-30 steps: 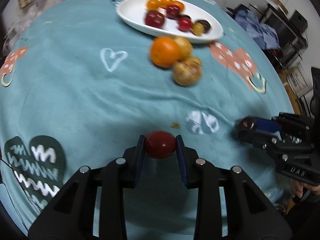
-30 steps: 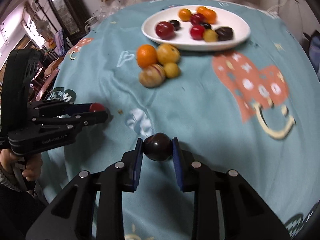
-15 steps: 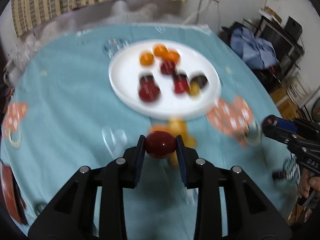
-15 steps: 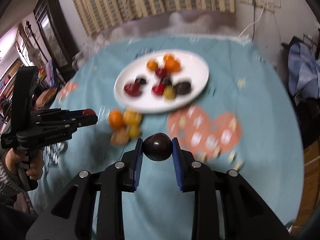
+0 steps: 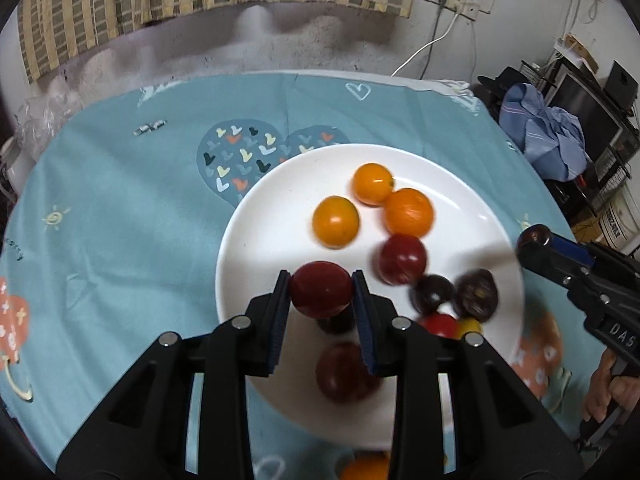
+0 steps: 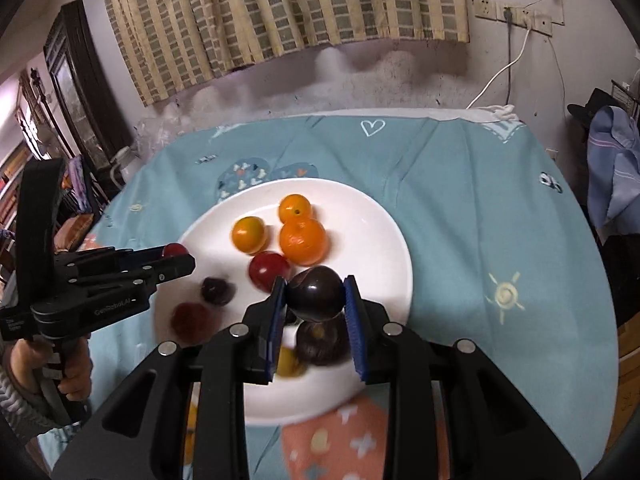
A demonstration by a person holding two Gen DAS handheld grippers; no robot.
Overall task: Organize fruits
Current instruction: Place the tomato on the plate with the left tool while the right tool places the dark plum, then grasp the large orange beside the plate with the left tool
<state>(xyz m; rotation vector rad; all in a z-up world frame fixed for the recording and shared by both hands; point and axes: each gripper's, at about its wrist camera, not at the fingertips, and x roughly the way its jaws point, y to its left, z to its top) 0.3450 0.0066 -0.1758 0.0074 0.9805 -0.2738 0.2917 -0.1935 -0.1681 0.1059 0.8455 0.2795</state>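
My left gripper (image 5: 321,289) is shut on a red round fruit (image 5: 320,286) and holds it above the near left part of the white plate (image 5: 260,236). My right gripper (image 6: 315,295) is shut on a dark purple fruit (image 6: 316,294) above the plate's (image 6: 384,240) near right part. The plate holds three orange fruits (image 5: 335,221), red ones (image 5: 402,258) and dark ones (image 5: 476,295). The left gripper also shows in the right wrist view (image 6: 176,258), and the right gripper in the left wrist view (image 5: 534,242).
The plate stands on a round table with a teal patterned cloth (image 5: 120,208). An orange fruit (image 5: 366,468) lies on the cloth at the near edge of the left wrist view. A wall with a striped curtain (image 6: 280,12) is behind the table. Clothes (image 5: 552,140) hang at the right.
Both grippers have carried their fruits forward from the near cloth to above the plate. The plate looms much nearer and larger in both views.
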